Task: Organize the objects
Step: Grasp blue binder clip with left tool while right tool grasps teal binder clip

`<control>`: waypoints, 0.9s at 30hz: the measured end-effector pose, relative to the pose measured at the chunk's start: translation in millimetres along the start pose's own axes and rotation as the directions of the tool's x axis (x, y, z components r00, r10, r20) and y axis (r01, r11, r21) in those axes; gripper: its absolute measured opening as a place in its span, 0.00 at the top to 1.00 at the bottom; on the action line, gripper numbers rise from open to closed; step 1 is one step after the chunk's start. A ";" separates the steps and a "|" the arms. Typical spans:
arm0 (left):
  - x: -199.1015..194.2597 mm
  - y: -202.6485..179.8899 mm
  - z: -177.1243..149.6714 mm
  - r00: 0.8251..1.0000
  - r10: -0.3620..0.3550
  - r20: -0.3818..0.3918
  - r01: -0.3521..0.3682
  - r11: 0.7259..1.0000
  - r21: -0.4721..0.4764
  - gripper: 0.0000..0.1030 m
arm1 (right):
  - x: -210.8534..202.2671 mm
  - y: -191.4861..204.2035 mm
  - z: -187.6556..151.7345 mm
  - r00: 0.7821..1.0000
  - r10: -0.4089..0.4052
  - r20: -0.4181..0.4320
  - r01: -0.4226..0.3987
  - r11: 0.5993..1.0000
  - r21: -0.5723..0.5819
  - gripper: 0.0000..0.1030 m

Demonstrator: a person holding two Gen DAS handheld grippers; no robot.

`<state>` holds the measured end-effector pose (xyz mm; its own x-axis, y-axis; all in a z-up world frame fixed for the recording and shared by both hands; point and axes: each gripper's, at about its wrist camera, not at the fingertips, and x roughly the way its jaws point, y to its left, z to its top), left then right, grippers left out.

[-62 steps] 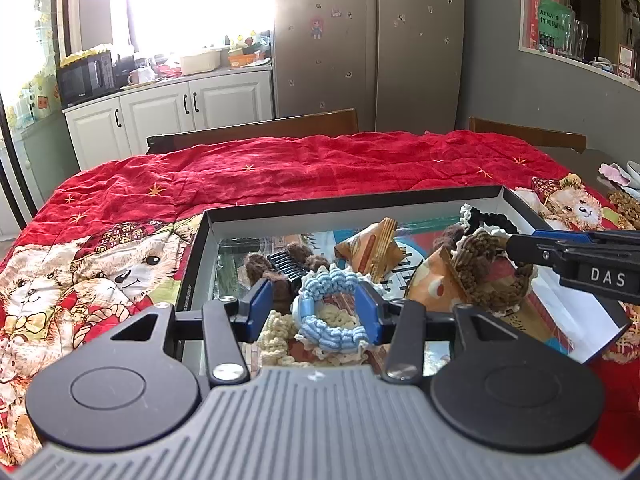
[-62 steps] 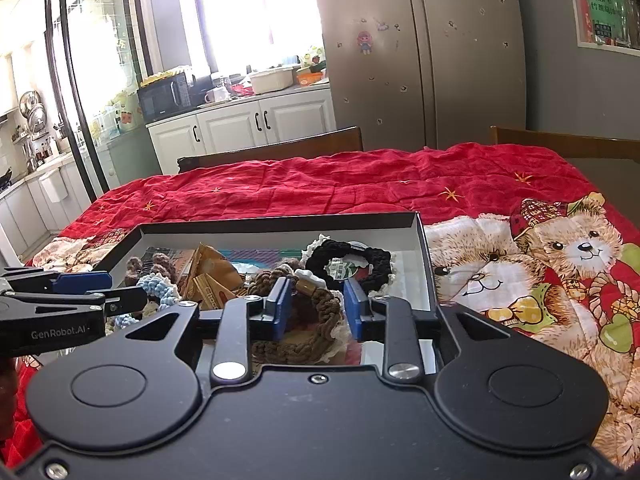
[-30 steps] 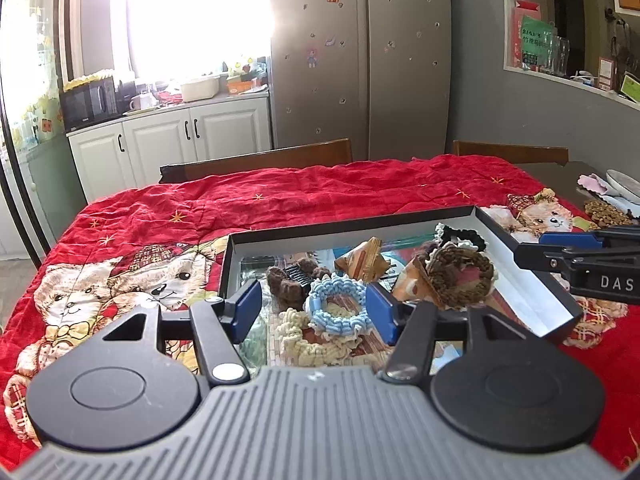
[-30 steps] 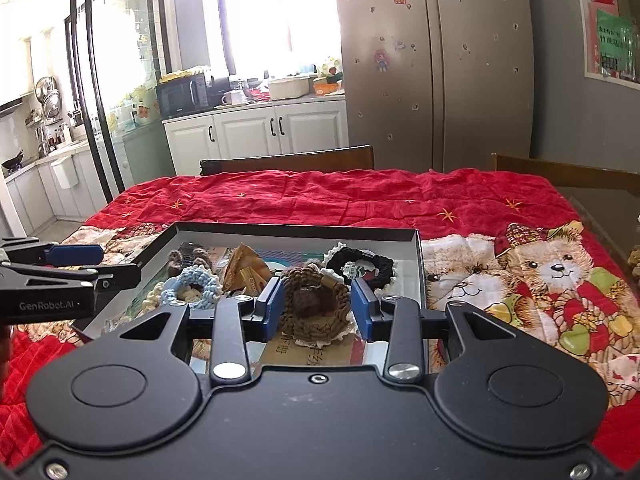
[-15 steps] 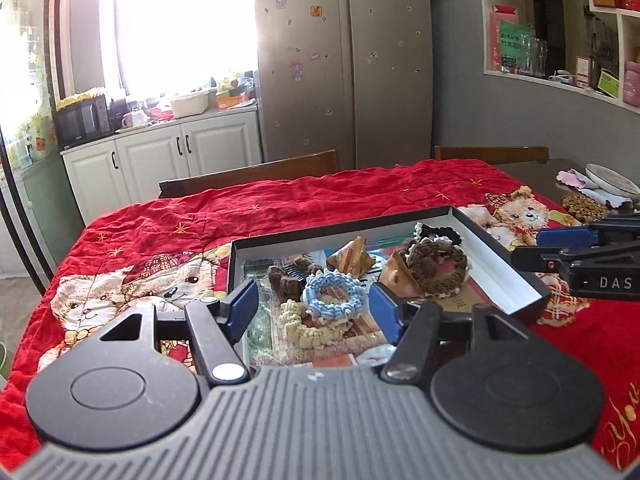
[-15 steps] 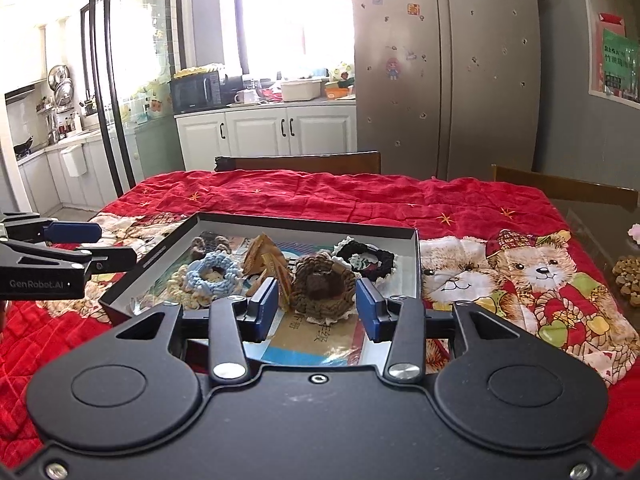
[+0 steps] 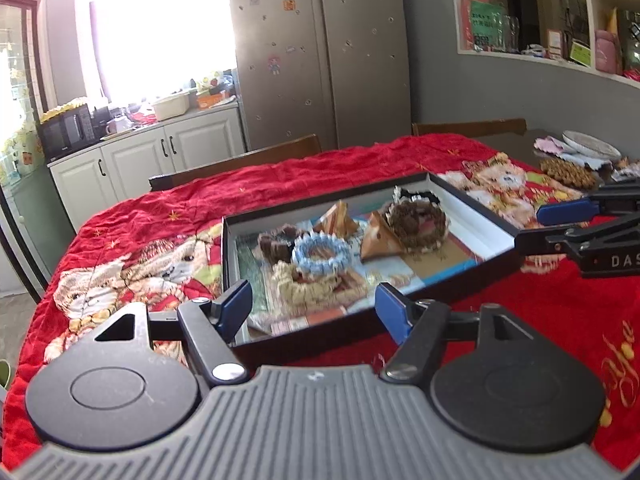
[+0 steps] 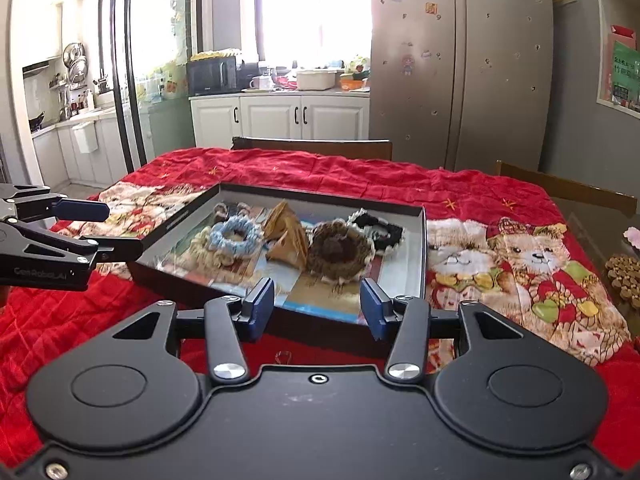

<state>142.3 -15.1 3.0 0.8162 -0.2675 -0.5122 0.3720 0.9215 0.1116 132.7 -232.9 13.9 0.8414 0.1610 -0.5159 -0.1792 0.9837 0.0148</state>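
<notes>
A shallow black box lies on the red bear-print cloth. In it lie a light blue scrunchie, a brown scrunchie, a cream one, a black one and tan folded pieces. My left gripper is open and empty, in front of the box's near left edge. My right gripper is open and empty, in front of the box's near right edge. Each also shows from the side in the other's view, the right and the left.
The red cloth covers the table. Wooden chair backs stand at the far side. A brown woven mat and a plate lie on bare table at the right. Kitchen cabinets and a fridge are behind.
Both grippers have let go of their scrunchies, opened wider, and drawn back from the box. The blue and brown scrunchies now lie in the box.
</notes>
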 end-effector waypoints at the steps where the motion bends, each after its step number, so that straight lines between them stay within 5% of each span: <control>1: 0.2 0.2 -3.9 1.000 -0.006 -0.003 0.006 1.000 0.004 0.22 | -1.0 0.5 -2.8 1.000 0.002 -0.003 -0.002 1.000 0.000 0.55; 19: 20.4 -16.0 -51.7 0.980 -0.191 -0.057 0.197 0.969 0.149 0.23 | 14.1 3.5 -46.2 0.995 0.056 -0.081 -0.053 0.998 0.033 0.55; 27: 41.0 -11.3 -57.1 0.970 -0.225 -0.086 0.236 0.960 0.151 0.34 | 26.3 15.4 -57.5 0.993 0.047 -0.110 -0.049 0.999 -0.013 0.56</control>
<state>146.4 -20.4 -67.9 0.6701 -0.4427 -0.5958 0.6164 0.7791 0.1143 122.8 -218.1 -48.6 0.7708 0.1975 -0.6057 -0.2269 0.9735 0.0287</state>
